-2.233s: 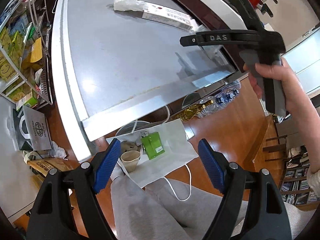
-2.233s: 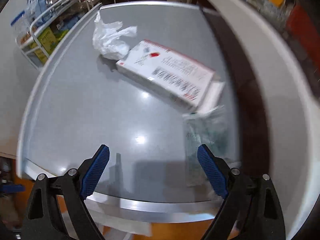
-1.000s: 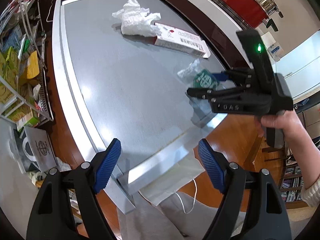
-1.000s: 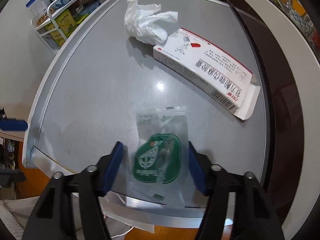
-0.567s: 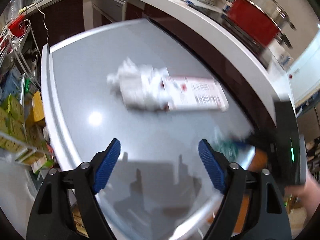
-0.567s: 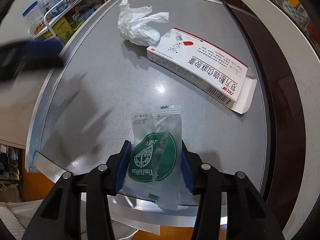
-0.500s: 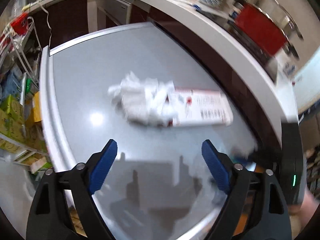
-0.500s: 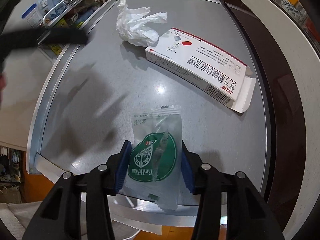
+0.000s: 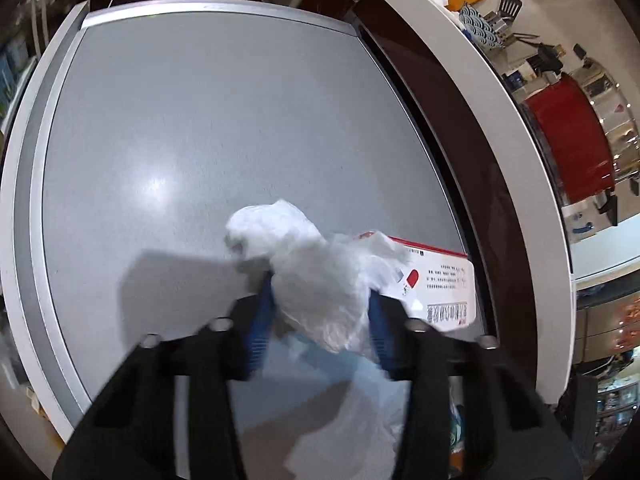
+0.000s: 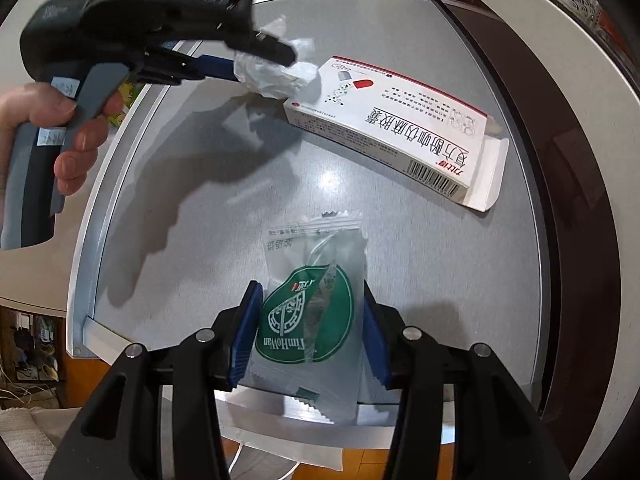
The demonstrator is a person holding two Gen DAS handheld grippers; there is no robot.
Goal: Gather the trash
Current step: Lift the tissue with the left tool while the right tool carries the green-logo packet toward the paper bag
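Now three pieces of trash on one grey table (image 10: 192, 184) — two of them gripped.
One crumpled tissue (image 9: 316, 276) sits clenched in the left gripper (image 9: 320, 312), touching the end of the one white carton (image 10: 392, 136), which lies flat, flap open. One green-printed wrapper (image 10: 310, 312) at the table's near edge is pinched between the right gripper (image 10: 310, 344) — blue pads (image 10: 244, 336) against both its sides.
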